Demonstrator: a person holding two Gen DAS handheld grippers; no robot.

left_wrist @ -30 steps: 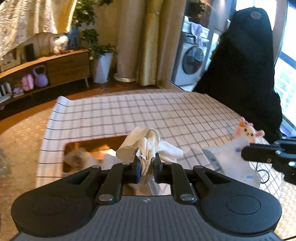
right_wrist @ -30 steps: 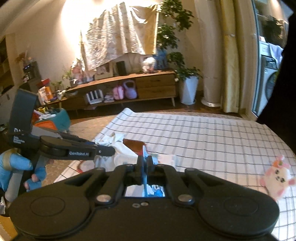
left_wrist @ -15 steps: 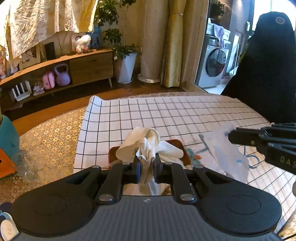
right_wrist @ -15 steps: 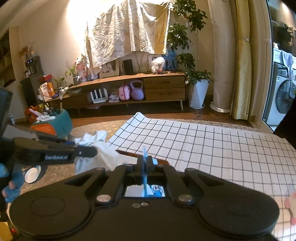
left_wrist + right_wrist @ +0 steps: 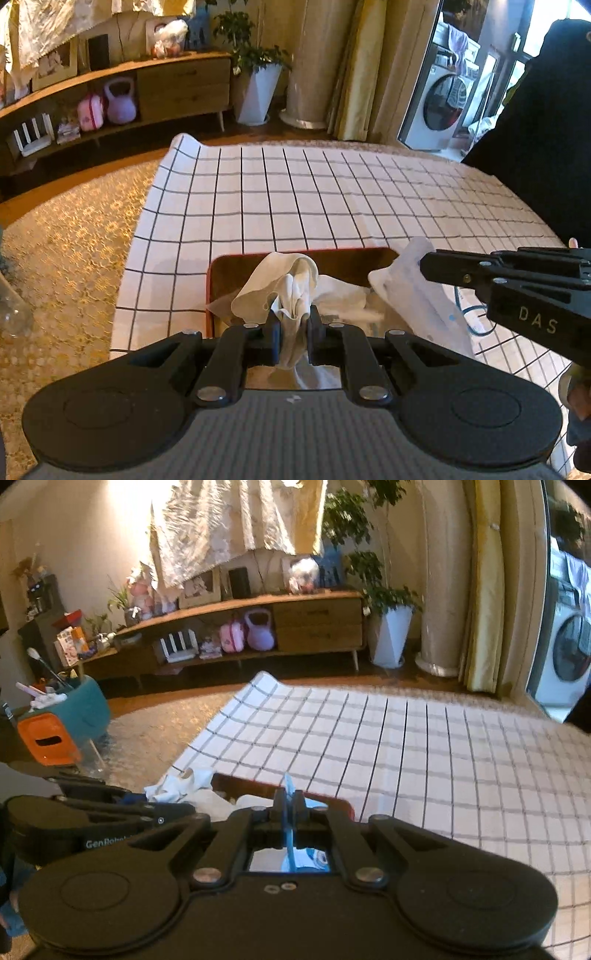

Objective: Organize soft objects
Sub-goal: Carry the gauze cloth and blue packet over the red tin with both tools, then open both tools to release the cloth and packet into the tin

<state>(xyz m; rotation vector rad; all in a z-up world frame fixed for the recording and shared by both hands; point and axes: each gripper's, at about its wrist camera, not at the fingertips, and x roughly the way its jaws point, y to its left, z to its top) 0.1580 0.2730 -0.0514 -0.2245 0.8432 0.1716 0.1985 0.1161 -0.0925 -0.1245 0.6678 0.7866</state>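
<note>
My left gripper is shut on a bunched white cloth and holds it over a brown tray with a red rim at the near edge of the checked cloth. My right gripper is shut on a thin white and blue printed bag, which hangs over the tray's right end in the left wrist view. The right gripper also shows in the left wrist view; the left one shows in the right wrist view. More white cloth lies in the tray.
A white checked cloth covers the surface ahead. A patterned beige rug lies to the left. A teal and orange bin stands far left. A black-clad figure is at right. A wooden sideboard lines the far wall.
Both grippers have swung left with their loads and now sit low over the tray. The pink plush toy has left both views.
</note>
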